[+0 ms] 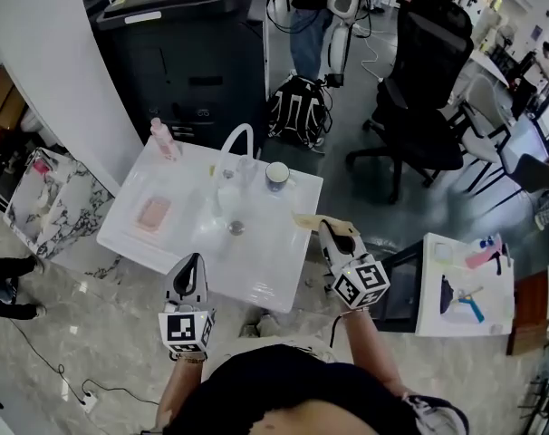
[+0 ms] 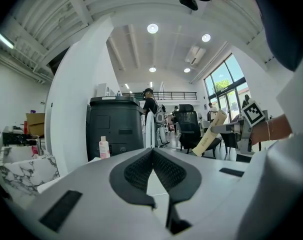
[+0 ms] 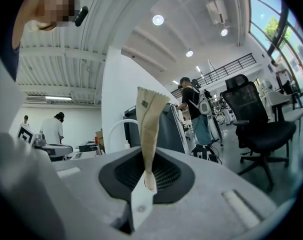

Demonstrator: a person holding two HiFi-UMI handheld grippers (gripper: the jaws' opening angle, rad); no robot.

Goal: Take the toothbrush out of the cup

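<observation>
**Toothbrush (image 3: 150,124), in tan paper sleeve: pinched by its lower end in your right gripper (image 1: 329,229), over the right edge of the table (image 1: 256,275), apart from the blue-rimmed cup (image 1: 277,177).**

Your left gripper (image 1: 195,261): jaws together, nothing between them, at the near edge. On the table: pink bottle (image 1: 162,139), far left corner; pink tray (image 1: 154,213), toward the left edge; white arched handle (image 1: 236,139) and clear glass (image 1: 246,170), by the far edge, just left of the cup; small round grey object (image 1: 236,228), mid-table. Around it: black cabinet (image 1: 184,53) beyond the far edge; black office chair (image 1: 428,89) far right; second white table (image 1: 465,284) on your right. Open room: the table's near half, and the floor off its right edge toward the chair.
</observation>
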